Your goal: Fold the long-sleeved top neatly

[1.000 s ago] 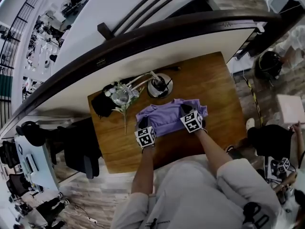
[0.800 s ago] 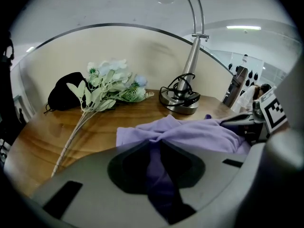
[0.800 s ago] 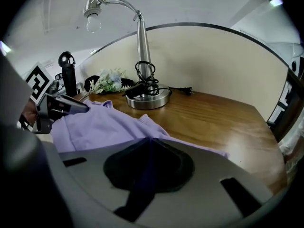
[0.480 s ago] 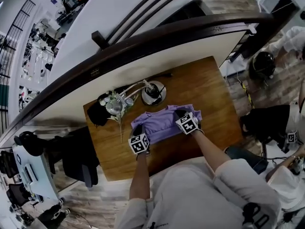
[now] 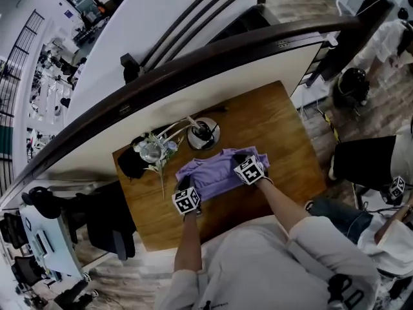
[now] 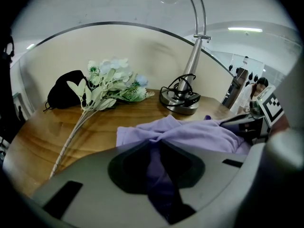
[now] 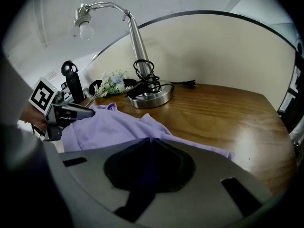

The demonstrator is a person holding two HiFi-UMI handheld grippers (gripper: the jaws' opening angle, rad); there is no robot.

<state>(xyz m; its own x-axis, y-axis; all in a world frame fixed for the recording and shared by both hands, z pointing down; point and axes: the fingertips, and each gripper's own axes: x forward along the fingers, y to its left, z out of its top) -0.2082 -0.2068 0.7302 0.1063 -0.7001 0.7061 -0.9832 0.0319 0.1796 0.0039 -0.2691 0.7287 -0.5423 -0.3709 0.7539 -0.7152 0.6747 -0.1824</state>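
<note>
Purple long-sleeved top [image 5: 216, 172] in a crumpled, half-gathered heap near the middle of the wooden desk [image 5: 284, 124].

Left tool [image 6: 159, 144] at about 7 o'clock of the top, pinching a bunched ridge of the purple cloth. Jaws a little apart, the gap filled by the fabric, with a strip of it running back between them.

Right tool [image 7: 149, 141] at about 3 o'clock of the top, jaws pressed almost together on a thin edge of the same cloth. Hem spreading out on the wood to both sides of the jaws. Both tools pointing downward and away from the person.

At 12 o'clock of the top and near it, the round metal base of a desk lamp [image 5: 203, 134]. Black cable [image 7: 145, 77] coiled on this base. Bent chrome neck rising from it, ending in a bare bulb [image 7: 85, 30].

At 10 o'clock of the top, a spray of pale artificial flowers [image 5: 155, 150], with the long stem lying toward 7 o'clock. Further out, between 9 and 10 o'clock, a black soft thing [image 5: 129, 163], kind not clear.

Black-and-white block pattern on the marker cube [image 5: 187, 200] of the left tool, and the same kind on the cube of the right tool. Any other print too small to read.
</note>
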